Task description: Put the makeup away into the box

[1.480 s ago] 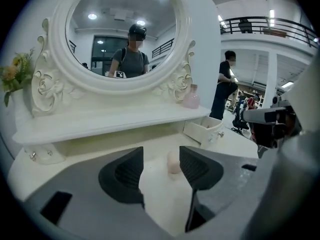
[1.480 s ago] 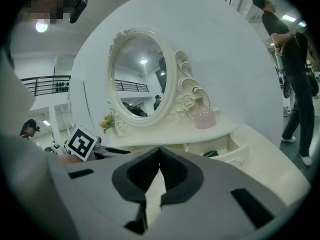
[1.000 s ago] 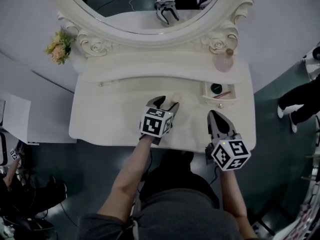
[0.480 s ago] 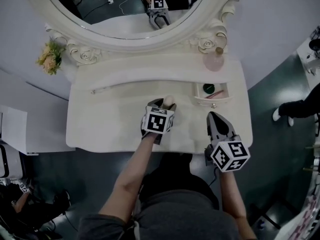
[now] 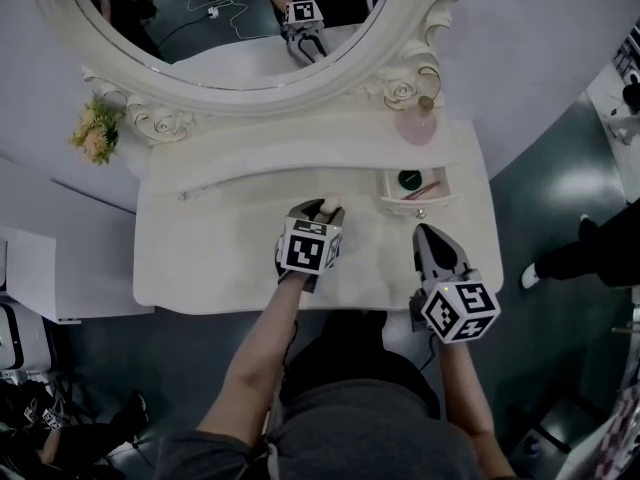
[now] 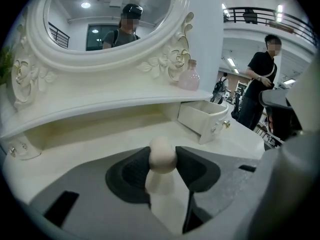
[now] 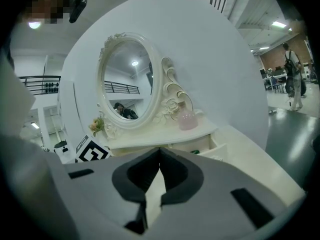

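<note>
Between the two pads of my left claw (image 6: 162, 159) stands one beige makeup sponge (image 6: 162, 152), upright on the worktop (image 5: 220, 258). The jaws have just been closing and press its rounded head from both sides. My right claw (image 7: 160, 154), jaws together and empty, hangs over the worktop's front edge to the right. One open box (image 5: 400, 199), apart from the sponge at right, holds one green item (image 5: 409, 179) and one pink stick (image 5: 428, 190). Behind: one pink bottle (image 5: 418, 123), one oval mirror (image 5: 230, 18), one flower bunch (image 5: 92, 133).
</note>
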